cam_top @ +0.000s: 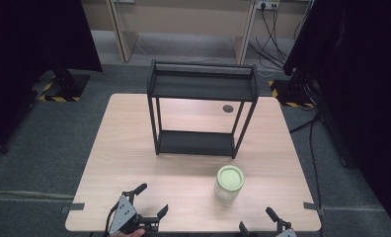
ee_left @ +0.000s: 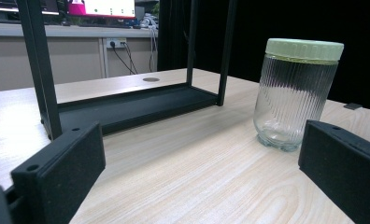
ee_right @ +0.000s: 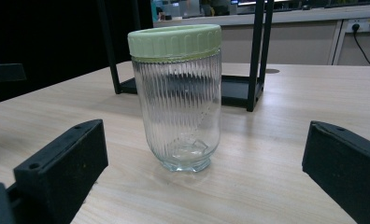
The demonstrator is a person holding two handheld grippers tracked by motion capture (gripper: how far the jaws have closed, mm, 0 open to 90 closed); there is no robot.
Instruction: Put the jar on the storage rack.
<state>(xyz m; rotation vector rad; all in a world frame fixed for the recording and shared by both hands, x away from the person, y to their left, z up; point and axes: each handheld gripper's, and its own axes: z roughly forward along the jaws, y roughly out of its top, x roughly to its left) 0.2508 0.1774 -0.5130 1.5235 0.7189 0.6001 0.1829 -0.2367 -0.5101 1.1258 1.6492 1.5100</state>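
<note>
A ribbed clear glass jar [cam_top: 229,185] with a pale green screw lid stands upright and empty, lid on, on the tabletop [cam_top: 134,148] near its front edge, right of centre.

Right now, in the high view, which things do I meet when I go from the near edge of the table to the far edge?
Left gripper and right gripper at the near edge → glass jar with its green lid → black two-level shelf → small dark round hole in the table.

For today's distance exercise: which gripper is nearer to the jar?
Right. The right gripper sits just below and right of the jar, facing it, jaws open. The left gripper lies farther off to the jar's left, also open.
</note>
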